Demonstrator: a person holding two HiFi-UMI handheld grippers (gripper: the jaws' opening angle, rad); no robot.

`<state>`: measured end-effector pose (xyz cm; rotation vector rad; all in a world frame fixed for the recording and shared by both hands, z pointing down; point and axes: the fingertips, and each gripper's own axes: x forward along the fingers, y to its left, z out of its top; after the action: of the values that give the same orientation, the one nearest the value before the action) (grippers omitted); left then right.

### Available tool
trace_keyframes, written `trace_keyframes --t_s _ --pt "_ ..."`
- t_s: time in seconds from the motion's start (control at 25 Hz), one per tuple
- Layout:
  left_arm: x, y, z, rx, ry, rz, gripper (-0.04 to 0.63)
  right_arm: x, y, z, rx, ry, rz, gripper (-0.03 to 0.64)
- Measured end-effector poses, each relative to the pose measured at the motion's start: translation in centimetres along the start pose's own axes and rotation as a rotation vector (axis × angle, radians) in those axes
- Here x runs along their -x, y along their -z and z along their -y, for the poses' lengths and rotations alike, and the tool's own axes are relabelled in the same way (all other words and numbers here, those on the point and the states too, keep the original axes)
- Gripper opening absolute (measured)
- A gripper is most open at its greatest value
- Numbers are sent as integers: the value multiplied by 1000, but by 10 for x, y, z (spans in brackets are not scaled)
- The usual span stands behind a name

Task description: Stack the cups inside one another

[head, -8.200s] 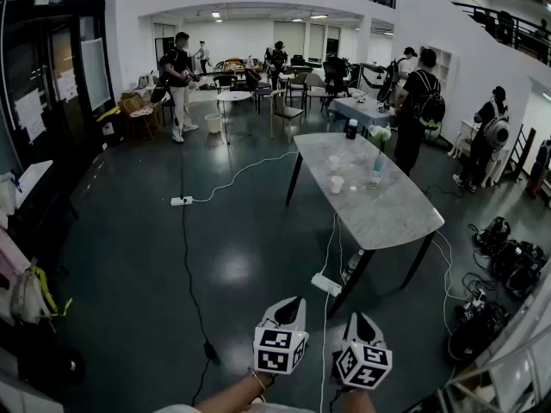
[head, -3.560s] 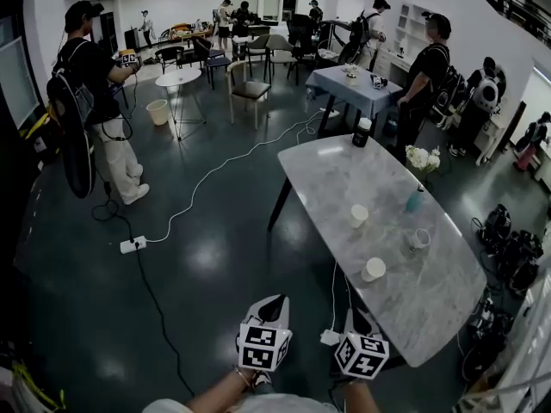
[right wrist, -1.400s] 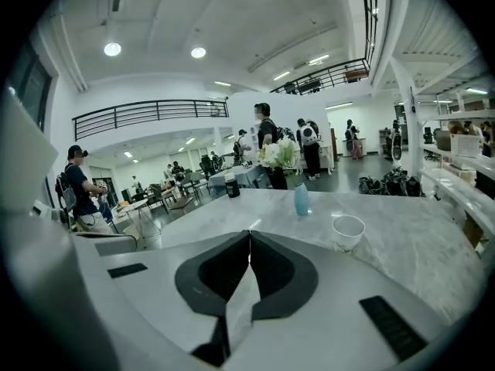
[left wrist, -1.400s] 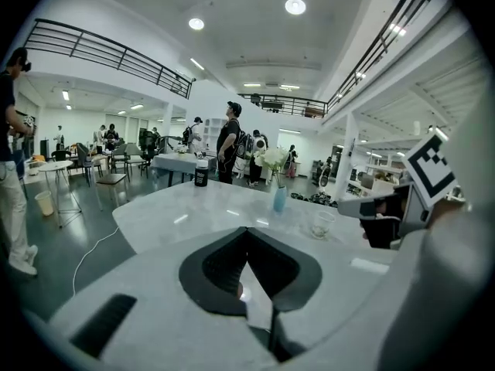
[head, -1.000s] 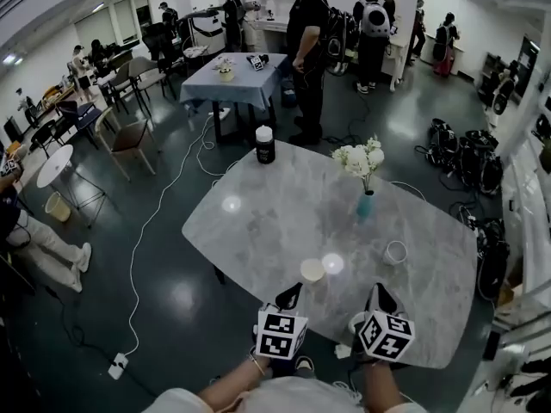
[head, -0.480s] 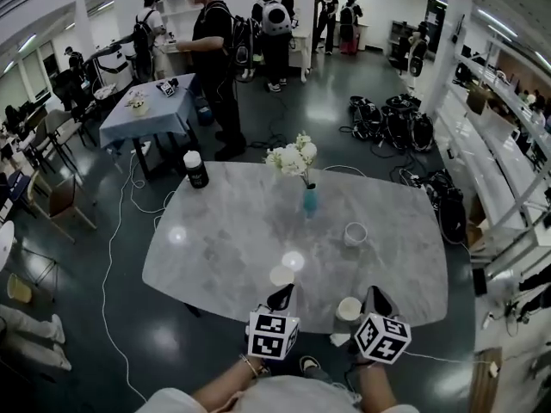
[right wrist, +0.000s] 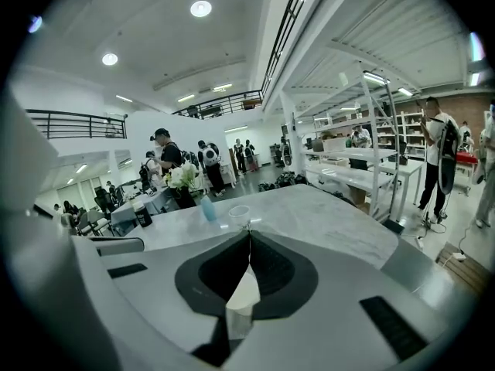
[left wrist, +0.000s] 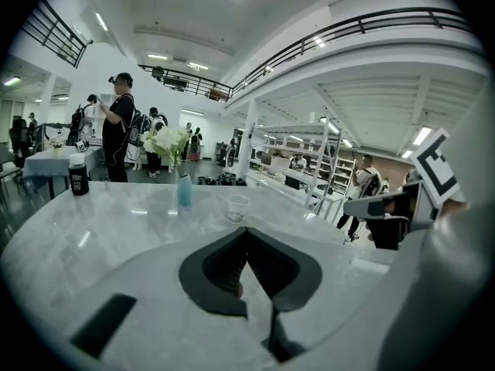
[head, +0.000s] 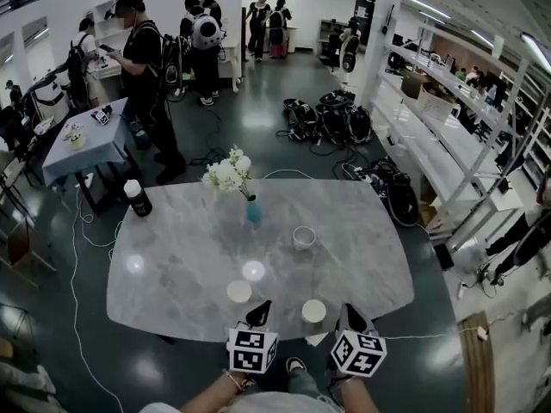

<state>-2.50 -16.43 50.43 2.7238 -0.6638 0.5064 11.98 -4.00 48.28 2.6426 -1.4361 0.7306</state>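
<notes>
As I hold both over the near edge of the table (head: 172, 261), the left gripper (head: 261, 306) and right gripper (head: 347, 310) are pinched closed, empty. The near-left cup (head: 239, 292) and near-right cup (head: 313, 311) stand apart beside them. The far cup (head: 303, 237) sits right of the vase (head: 253, 211).

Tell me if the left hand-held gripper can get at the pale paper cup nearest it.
Probably yes: the left hand-held gripper sits just short of the pale paper cup, with only bare grey marble table between. Its jaws are together and must open.
</notes>
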Motion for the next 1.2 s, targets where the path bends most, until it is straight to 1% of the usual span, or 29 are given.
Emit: trace_keyframes --t_s 0.24,0.52,0.72,0.88,1.2 --pt "-7 21 10 -13 37 -43 -5 11 29 9 -44 24 -25 8" --pt "-20 58 17 -6 48 -121 -5 5 64 15 -70 16 -83 9" --pt "-29 83 22 4 46 -176 -5 -2 88 14 -64 -14 -135 8" --pt "-34 95 23 10 50 -211 -5 -8 104 7 -52 -45 -177 9" --pt "-46 118 21 15 38 -260 -5 -28 134 -3 -58 -92 -220 11"
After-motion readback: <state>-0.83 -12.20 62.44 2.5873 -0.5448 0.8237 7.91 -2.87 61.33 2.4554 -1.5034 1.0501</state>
